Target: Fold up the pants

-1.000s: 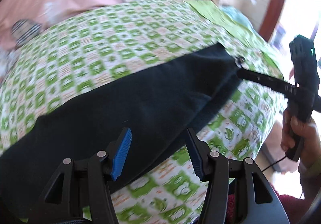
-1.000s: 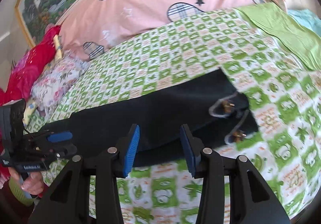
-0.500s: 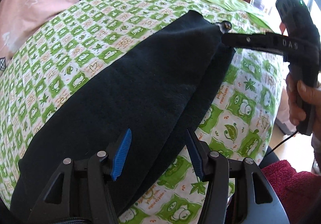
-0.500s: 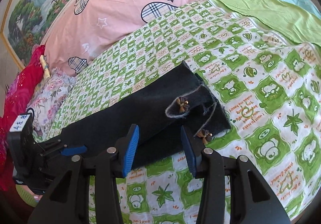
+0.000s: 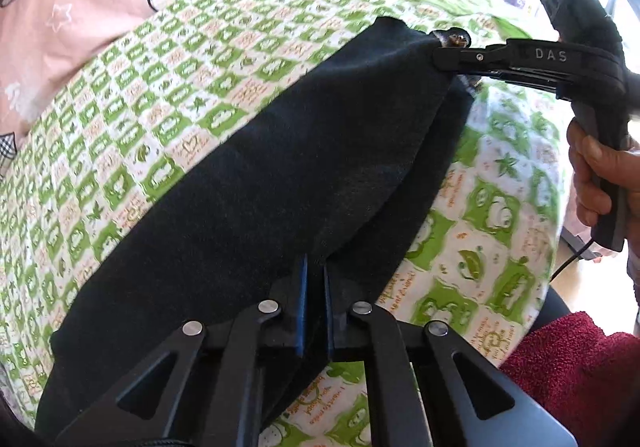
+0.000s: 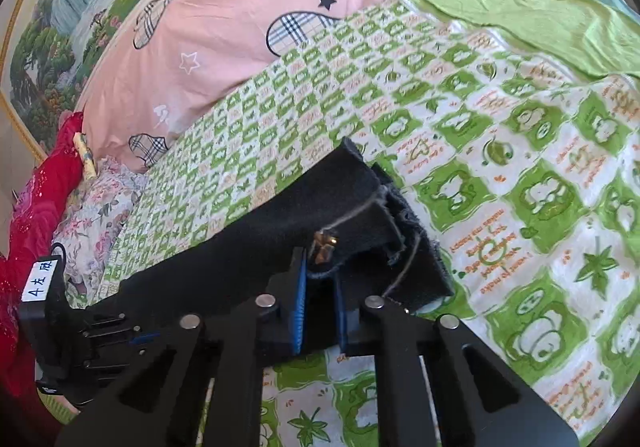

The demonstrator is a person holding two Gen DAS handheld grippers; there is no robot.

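Note:
Black pants (image 5: 248,183) lie lengthwise on the green-and-white checked bed sheet (image 5: 132,119), folded so one leg rests on the other. My left gripper (image 5: 314,267) is shut on the pants' near edge at one end. My right gripper (image 6: 320,267) is shut on the pants (image 6: 280,231) at the cuff end, beside a small bronze bow (image 6: 325,247). The right gripper also shows in the left wrist view (image 5: 440,59), clamped on the cuff. The left gripper shows in the right wrist view (image 6: 132,339), low at the left.
A pink pillow (image 6: 240,27) lies at the bed's far side, with red and floral bedding (image 6: 60,207) to the left. A plain green sheet (image 6: 540,19) covers the far right. A dark red towel (image 5: 568,367) sits by the bed's near edge.
Both grippers have closed on the pants' near edge. Before, both stood open just short of the fabric. The cuff end now lifts slightly off the sheet.

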